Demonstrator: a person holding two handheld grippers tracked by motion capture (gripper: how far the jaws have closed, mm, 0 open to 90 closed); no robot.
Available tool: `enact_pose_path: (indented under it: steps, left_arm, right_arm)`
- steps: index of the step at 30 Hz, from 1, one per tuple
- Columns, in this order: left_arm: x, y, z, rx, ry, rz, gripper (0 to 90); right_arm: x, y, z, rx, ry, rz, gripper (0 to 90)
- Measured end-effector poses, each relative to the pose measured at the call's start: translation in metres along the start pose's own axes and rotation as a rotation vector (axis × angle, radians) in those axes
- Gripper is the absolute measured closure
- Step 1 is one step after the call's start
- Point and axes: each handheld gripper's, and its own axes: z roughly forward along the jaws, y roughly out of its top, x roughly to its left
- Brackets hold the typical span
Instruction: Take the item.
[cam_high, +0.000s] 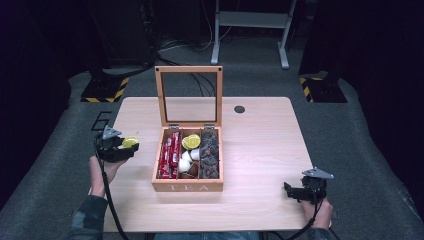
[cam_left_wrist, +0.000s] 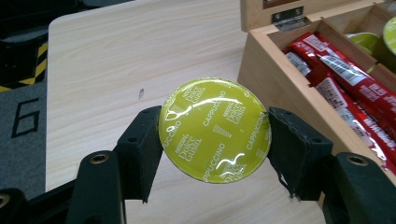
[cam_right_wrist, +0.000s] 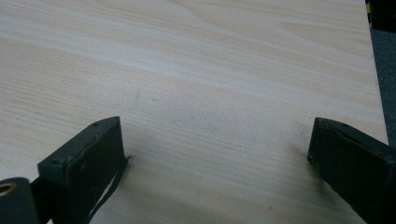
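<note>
My left gripper (cam_left_wrist: 214, 135) is shut on a round yellow-green coffee capsule (cam_left_wrist: 215, 129) with "Cappuccino" printed on its foil lid; both black pads press its rim. In the high view that gripper (cam_high: 129, 146) hovers over the table's left edge, just left of the wooden tea box (cam_high: 187, 187), with the capsule (cam_high: 130, 141) at its tip. The box stands with its glass lid (cam_high: 189, 95) upright; inside lie red sachets (cam_high: 170, 154), a yellow-green capsule (cam_high: 191, 142), white capsules and dark ones. My right gripper (cam_high: 288, 190) rests near the table's front right corner, its jaws wide apart over bare wood (cam_right_wrist: 215, 154).
The light wooden table (cam_high: 260, 145) has a small dark cable hole (cam_high: 239, 109) at the back. Grey carpet surrounds it, with a "6" marked on the floor (cam_high: 101, 120) at left. Yellow-black striped stand bases (cam_high: 105, 90) sit behind the table.
</note>
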Motion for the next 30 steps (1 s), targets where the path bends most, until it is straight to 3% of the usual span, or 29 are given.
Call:
enact_pose_path:
  steps: [13, 24, 30]
  left_arm:
    - [0.008, -0.009, 0.016, 0.020, 0.043, -0.020, 37.9]
    - [0.018, -0.021, 0.036, 0.042, 0.046, -0.092, 37.9]
    - [0.023, -0.024, 0.045, 0.049, 0.055, -0.109, 37.9]
  right_arm:
    - [0.000, 0.000, 0.000, 0.000, 0.000, 0.000, 3.3]
    - [0.000, 0.000, 0.000, 0.000, 0.000, 0.000, 3.3]
    - [0.000, 0.000, 0.000, 0.000, 0.000, 0.000, 3.3]
